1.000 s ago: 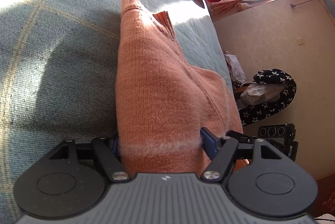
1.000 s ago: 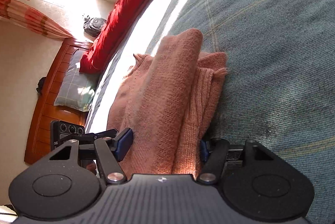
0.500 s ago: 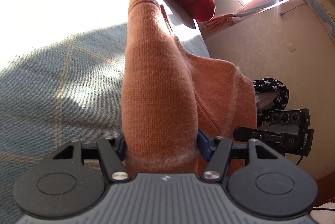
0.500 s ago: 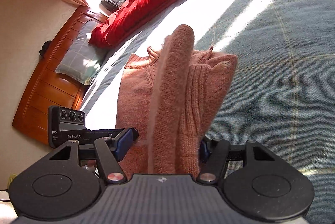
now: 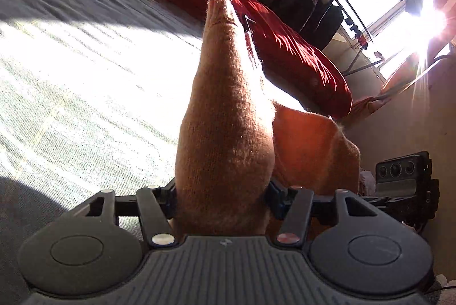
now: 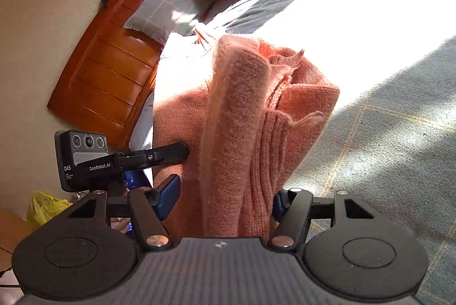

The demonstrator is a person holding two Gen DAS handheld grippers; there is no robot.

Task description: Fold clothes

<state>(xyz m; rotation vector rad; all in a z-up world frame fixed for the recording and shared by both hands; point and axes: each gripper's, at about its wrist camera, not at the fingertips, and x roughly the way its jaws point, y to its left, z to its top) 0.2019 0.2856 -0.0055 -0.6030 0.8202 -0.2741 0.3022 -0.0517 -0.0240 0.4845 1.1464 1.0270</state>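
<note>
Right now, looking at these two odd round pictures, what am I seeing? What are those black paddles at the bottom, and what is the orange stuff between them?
There is no robot here: a person holds a two-fingered clamp in each hand, and each clamp carries a wide-angle camera looking forward along its fingers. The black shapes at the bottom are the clamp's own body. One picture comes from the left gripper, the other from the right gripper. Both are shut on the same orange knitted sweater, lifting its folded edge above a grey-blue bed cover. A red quilt lies farther back, and a wooden headboard shows in the right view.
</note>
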